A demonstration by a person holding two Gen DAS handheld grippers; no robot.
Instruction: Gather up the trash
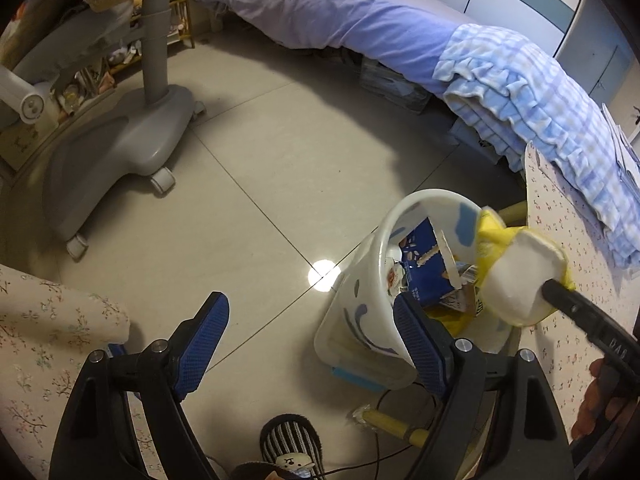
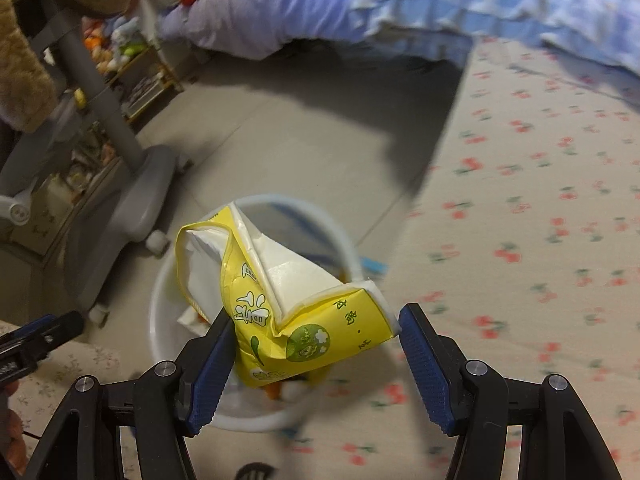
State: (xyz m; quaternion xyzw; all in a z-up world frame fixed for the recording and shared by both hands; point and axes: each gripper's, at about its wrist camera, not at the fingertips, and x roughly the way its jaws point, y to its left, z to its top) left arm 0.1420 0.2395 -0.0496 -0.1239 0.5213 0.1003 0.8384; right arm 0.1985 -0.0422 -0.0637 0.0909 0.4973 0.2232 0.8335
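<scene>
A crumpled yellow tissue pack [image 2: 248,308] with white tissue showing hangs over the white plastic bin [image 2: 166,340]. My right gripper [image 2: 316,316] is shut on it, a blue pad pressing each side. From the left wrist view the same pack [image 1: 516,276] sits above the bin [image 1: 360,312], held by the right gripper's black finger [image 1: 568,300]. A blue wrapper [image 1: 420,264] and other scraps lie in the bin. My left gripper [image 1: 310,304] stands open and holds nothing, low beside the bin's near left wall, its right finger in front of the rim.
The bin stands on a tiled floor [image 1: 260,184] beside a cherry-print cloth [image 1: 560,220]. A grey wheeled chair base [image 1: 120,152] is at left, and a bed [image 1: 340,12] with a blue checked blanket [image 1: 540,92] behind. A striped slipper [image 1: 290,444] and a cable lie near.
</scene>
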